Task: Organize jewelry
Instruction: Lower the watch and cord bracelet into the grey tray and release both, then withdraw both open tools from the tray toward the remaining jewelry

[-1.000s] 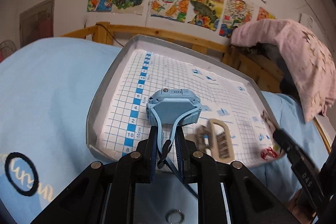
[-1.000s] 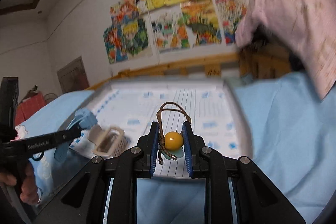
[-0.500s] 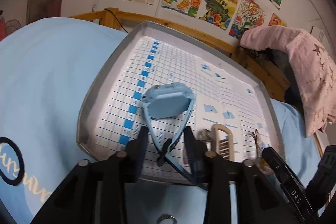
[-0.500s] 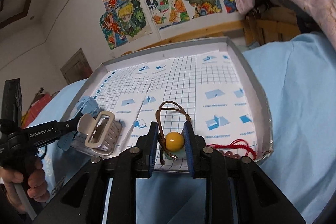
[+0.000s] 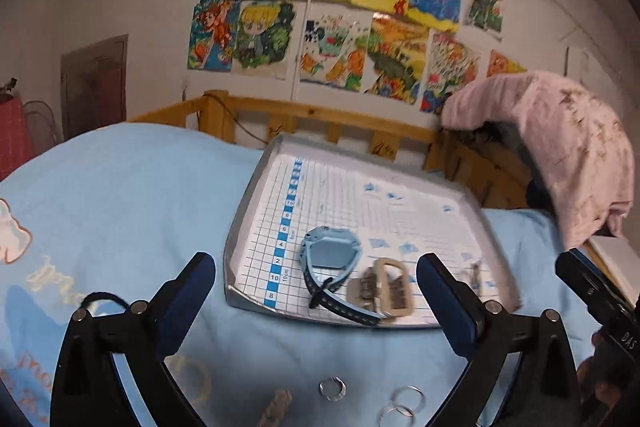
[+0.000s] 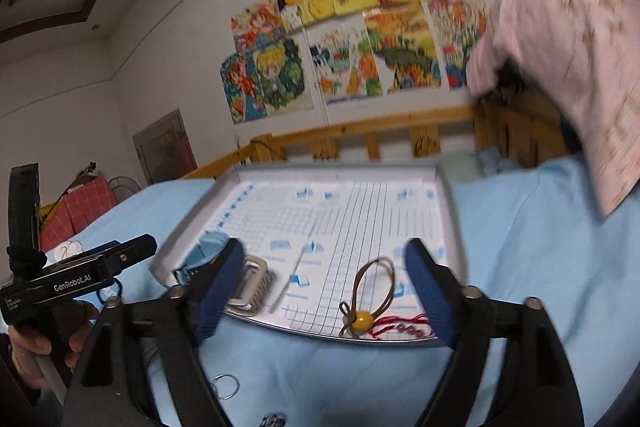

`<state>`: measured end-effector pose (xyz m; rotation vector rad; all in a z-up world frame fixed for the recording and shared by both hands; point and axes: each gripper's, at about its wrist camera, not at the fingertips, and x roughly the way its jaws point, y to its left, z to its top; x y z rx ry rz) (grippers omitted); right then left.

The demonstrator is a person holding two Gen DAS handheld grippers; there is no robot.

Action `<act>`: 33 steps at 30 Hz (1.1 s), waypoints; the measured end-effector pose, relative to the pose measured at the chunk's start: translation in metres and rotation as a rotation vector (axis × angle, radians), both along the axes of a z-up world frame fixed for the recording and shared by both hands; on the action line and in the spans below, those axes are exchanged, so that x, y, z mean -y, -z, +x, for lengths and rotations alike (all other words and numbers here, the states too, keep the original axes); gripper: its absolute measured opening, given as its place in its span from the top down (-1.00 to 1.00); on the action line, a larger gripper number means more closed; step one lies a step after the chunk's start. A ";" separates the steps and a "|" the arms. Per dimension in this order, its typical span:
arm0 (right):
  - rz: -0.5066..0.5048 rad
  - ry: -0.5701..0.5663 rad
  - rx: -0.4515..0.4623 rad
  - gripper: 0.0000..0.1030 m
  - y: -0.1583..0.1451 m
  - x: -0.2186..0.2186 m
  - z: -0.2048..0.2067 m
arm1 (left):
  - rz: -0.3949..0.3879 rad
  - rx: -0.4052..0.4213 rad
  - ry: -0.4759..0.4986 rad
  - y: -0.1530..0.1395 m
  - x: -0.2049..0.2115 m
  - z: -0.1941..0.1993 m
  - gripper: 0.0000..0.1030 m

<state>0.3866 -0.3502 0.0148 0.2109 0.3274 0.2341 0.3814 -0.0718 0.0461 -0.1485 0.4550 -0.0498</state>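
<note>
A grey tray (image 5: 236, 231) with a grid-paper lining lies on the blue bed. In it lie a light blue watch (image 5: 330, 259), a beige hair clip (image 5: 386, 287), a brown cord with a yellow bead (image 6: 362, 319) and a red string bracelet (image 6: 404, 325). My left gripper (image 5: 316, 295) is open and empty, held before the tray's near edge behind the watch. My right gripper (image 6: 326, 287) is open and empty, its fingers either side of the bead cord. The tray also shows in the right wrist view (image 6: 450, 211), as do the watch (image 6: 206, 247) and the clip (image 6: 254, 281).
Several silver rings (image 5: 332, 387) lie on the blue sheet in front of the tray; one ring shows in the right wrist view (image 6: 226, 385). A black hair tie (image 5: 100, 299) lies by my left finger. A wooden bed rail (image 5: 320, 119) and a pink blanket (image 5: 560, 147) stand behind.
Both grippers opened and pulled back from the tray. The left one let go of the watch and the right one let go of the bead cord; both now lie in the tray.
</note>
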 end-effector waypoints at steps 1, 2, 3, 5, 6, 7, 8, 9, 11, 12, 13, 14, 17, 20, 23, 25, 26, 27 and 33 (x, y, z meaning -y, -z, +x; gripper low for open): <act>-0.011 0.005 0.010 -0.88 -0.007 0.002 -0.007 | -0.004 0.007 0.001 -0.004 -0.001 -0.005 -0.97; -0.022 0.008 0.024 -0.89 -0.015 0.003 -0.018 | -0.010 0.017 0.002 -0.008 -0.003 -0.013 -0.99; -0.030 0.010 0.040 -0.90 -0.022 0.004 -0.027 | -0.017 0.030 0.002 -0.012 -0.005 -0.022 -1.00; -0.041 0.019 0.076 -0.97 -0.033 0.006 -0.050 | -0.037 0.050 0.006 -0.019 -0.010 -0.042 -1.00; -0.053 0.025 0.095 -0.97 -0.039 0.005 -0.064 | -0.046 0.053 0.008 -0.022 -0.012 -0.048 -1.00; -0.064 0.029 0.104 -0.97 -0.043 0.005 -0.072 | -0.055 0.058 0.011 -0.024 -0.014 -0.056 -1.00; -0.080 0.033 0.109 -0.97 -0.048 0.003 -0.080 | -0.064 0.065 0.015 -0.025 -0.016 -0.065 -1.00; -0.099 0.037 0.112 -0.97 -0.052 0.001 -0.087 | -0.069 0.073 0.019 -0.027 -0.018 -0.074 -1.00; -0.126 0.055 0.120 -0.97 -0.059 -0.003 -0.107 | -0.061 0.088 0.028 -0.030 -0.020 -0.091 -1.00; -0.126 0.061 0.128 -0.97 -0.061 -0.004 -0.117 | -0.049 0.098 0.034 -0.032 -0.021 -0.102 -1.00; -0.123 0.061 0.134 -0.97 -0.063 -0.006 -0.123 | -0.041 0.105 0.037 -0.033 -0.022 -0.110 -1.00; -0.119 0.062 0.141 -0.97 -0.064 -0.008 -0.133 | -0.037 0.109 0.038 -0.034 -0.022 -0.116 -1.00; -0.118 0.087 0.150 -0.97 -0.061 -0.015 -0.157 | -0.031 0.123 0.042 -0.036 -0.027 -0.139 -1.00; -0.103 0.099 0.159 -0.97 -0.053 -0.023 -0.179 | -0.023 0.129 0.043 -0.034 -0.034 -0.162 -1.00; -0.116 0.099 0.149 -0.97 -0.044 -0.033 -0.194 | -0.001 0.128 0.036 -0.028 -0.041 -0.181 -1.00; -0.118 0.092 0.130 -0.97 -0.037 -0.040 -0.204 | 0.004 0.124 0.036 -0.023 -0.044 -0.194 -1.00; -0.116 0.084 0.123 -0.97 -0.033 -0.043 -0.210 | -0.003 0.123 0.041 -0.020 -0.047 -0.203 -1.00; -0.116 0.076 0.120 -0.97 -0.029 -0.045 -0.215 | -0.006 0.123 0.042 -0.017 -0.050 -0.209 -1.00; -0.140 0.074 0.101 -0.97 -0.012 -0.057 -0.248 | 0.031 0.110 0.033 -0.001 -0.062 -0.240 -1.00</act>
